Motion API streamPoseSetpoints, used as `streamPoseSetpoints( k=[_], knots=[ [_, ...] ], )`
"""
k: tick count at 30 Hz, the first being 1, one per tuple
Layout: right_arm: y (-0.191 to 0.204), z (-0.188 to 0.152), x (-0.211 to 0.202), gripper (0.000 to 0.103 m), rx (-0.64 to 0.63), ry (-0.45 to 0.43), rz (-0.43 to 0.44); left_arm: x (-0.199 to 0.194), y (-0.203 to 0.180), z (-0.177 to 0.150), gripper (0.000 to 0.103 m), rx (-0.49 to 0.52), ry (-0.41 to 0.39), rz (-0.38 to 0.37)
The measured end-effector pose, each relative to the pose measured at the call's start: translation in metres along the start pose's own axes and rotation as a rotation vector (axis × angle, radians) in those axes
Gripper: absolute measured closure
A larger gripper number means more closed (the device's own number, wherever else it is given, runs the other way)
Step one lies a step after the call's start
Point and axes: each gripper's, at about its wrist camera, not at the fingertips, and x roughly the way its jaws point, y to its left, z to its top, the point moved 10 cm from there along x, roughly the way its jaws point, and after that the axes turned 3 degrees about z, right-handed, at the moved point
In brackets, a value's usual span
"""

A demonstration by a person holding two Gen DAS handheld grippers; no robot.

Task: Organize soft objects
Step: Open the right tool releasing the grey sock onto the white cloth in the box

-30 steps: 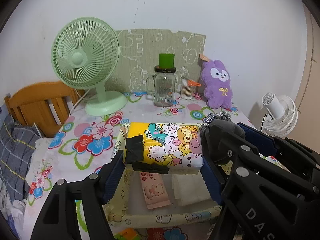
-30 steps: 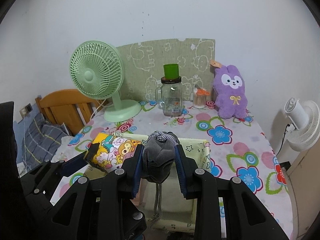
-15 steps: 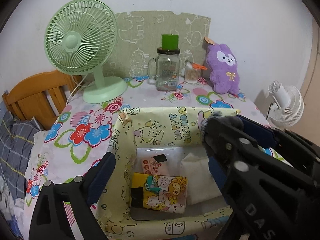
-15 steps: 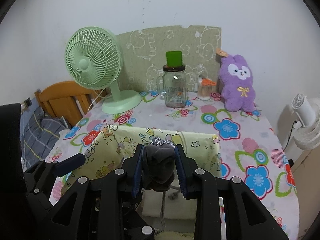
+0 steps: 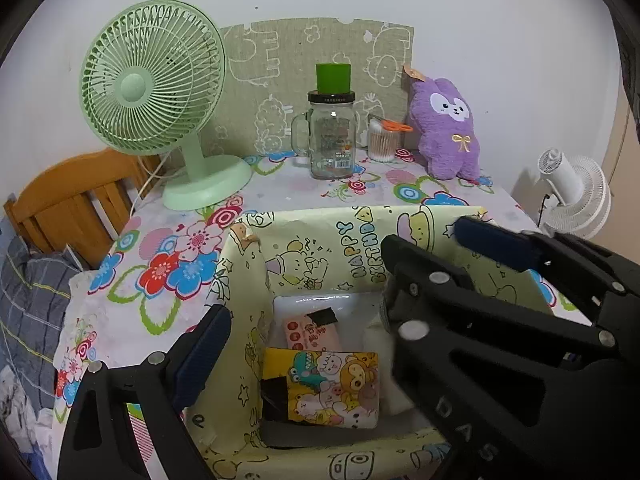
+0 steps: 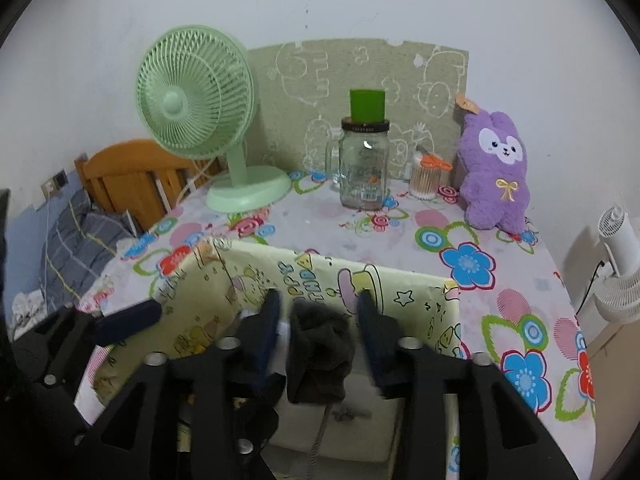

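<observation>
Two hand-held grippers above a yellow cartoon-print storage box (image 5: pixel 352 240) on a desk (image 5: pixel 280 188) with a flowered cloth. The left gripper (image 5: pixel 336 276) hovers with its jaws wide apart and nothing between them. Below it, on the box floor, a yellow cartoon-print tissue pack (image 5: pixel 320 390) lies flat, its long axis running left to right in the left wrist view, a black patch at its left end. Behind it lies a pink packet (image 5: pixel 312 334), long axis pointing away from the camera.

The right gripper (image 6: pixel 320 326) is opening its jaws; a dark grey sock (image 6: pixel 320 354) hangs between them, crumpled, long axis roughly vertical, with gaps visible on both sides. The sock sits over the box interior.

At the desk's rear: green fan (image 6: pixel 196 100), glass jar (image 6: pixel 364 164), purple plush rabbit (image 6: pixel 494 172).
</observation>
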Motion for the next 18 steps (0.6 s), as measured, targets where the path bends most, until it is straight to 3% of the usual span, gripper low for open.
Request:
streamPoseSetpoints(
  k=[3,8,18],
  knots=[
    [-0.003,-0.001,0.0,0.037,0.001,0.0,-0.006,0.001,0.0,0.0,0.008,0.001,-0.002,0.007],
    [-0.008,-0.003,-0.006,0.011,0.018,-0.007,-0.04,-0.001,-0.005,0.0,0.002,0.003,-0.001,-0.028],
    [-0.013,-0.003,-0.025,0.009,0.024,-0.021,-0.073,-0.016,-0.013,0.002,0.0,0.012,-0.023,-0.035]
  ],
)
